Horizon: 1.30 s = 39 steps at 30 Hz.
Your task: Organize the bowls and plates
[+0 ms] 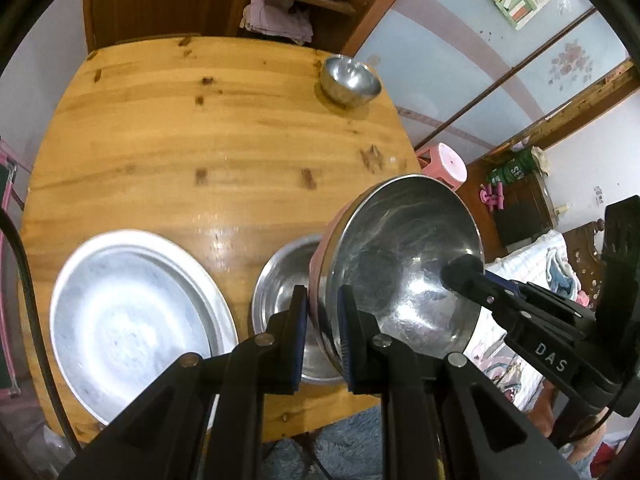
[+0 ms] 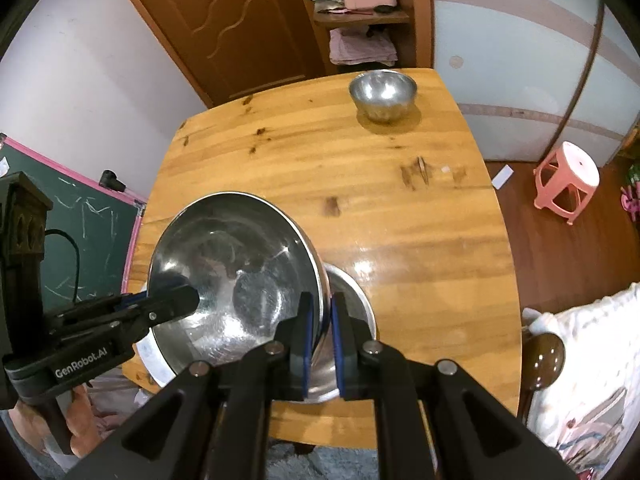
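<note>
A large steel bowl (image 1: pixel 400 248) with a pink outside hangs tilted above the wooden table (image 1: pixel 180 140). My left gripper (image 1: pixel 323 320) is shut on its near rim. My right gripper (image 1: pixel 470 276) grips the opposite rim, one finger inside the bowl. In the right wrist view the right gripper (image 2: pixel 323 328) is shut on the same bowl (image 2: pixel 232 248), with the left gripper (image 2: pixel 180 300) on its left rim. A medium steel bowl (image 1: pixel 280 280) (image 2: pixel 356 300) sits on the table just beneath. A flat metal plate (image 1: pixel 132 320) lies to the left. A small steel bowl (image 1: pixel 350 80) (image 2: pixel 382 94) stands at the far edge.
A pink plastic stool (image 2: pixel 568 176) stands on the floor right of the table (image 2: pixel 400 220). A green chalkboard (image 2: pixel 80 220) leans at the left. A wooden door (image 2: pixel 240 20) and a shelf with folded cloth (image 2: pixel 360 48) are behind the table.
</note>
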Motion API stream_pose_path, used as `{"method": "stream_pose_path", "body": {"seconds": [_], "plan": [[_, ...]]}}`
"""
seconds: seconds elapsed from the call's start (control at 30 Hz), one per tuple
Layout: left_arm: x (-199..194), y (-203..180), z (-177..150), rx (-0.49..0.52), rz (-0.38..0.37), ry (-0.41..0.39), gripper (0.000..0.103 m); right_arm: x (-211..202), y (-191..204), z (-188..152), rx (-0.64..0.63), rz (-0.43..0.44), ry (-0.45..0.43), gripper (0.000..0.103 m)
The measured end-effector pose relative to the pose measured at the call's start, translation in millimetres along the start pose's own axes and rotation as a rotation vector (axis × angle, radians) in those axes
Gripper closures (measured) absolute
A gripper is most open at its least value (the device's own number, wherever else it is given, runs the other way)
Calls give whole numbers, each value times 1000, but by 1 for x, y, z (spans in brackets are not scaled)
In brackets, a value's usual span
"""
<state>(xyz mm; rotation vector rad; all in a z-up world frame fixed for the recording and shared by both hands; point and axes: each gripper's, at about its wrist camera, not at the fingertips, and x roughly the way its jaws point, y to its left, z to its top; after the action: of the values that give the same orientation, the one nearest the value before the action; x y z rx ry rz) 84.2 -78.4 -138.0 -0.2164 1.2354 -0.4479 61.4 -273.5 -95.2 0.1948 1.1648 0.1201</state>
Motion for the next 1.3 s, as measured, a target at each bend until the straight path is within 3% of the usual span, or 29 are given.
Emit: {"method": "stream_pose_path", "body": {"seconds": [0.23,0.37,0.73,1.17,1.23,1.3], "plan": [[44,16,-28,-33,35,48,90,32,-7,-31,39,-3,19,94],[64,25,-28,-62,41,78,90,55,-13,-37,71,2,59,94],[95,22,-26,-22,83,122,90,85,-22,-41,84,-11,123,94],[82,9,-22,47,111,75,59,87,-17,-39,41,-52,114,94],[77,6,-21,57,110,58,46,85,-17,-38,38,-54,108,94],[72,3,-21,69,120,42,42,84,-16,-37,36,-54,104,94]]}}
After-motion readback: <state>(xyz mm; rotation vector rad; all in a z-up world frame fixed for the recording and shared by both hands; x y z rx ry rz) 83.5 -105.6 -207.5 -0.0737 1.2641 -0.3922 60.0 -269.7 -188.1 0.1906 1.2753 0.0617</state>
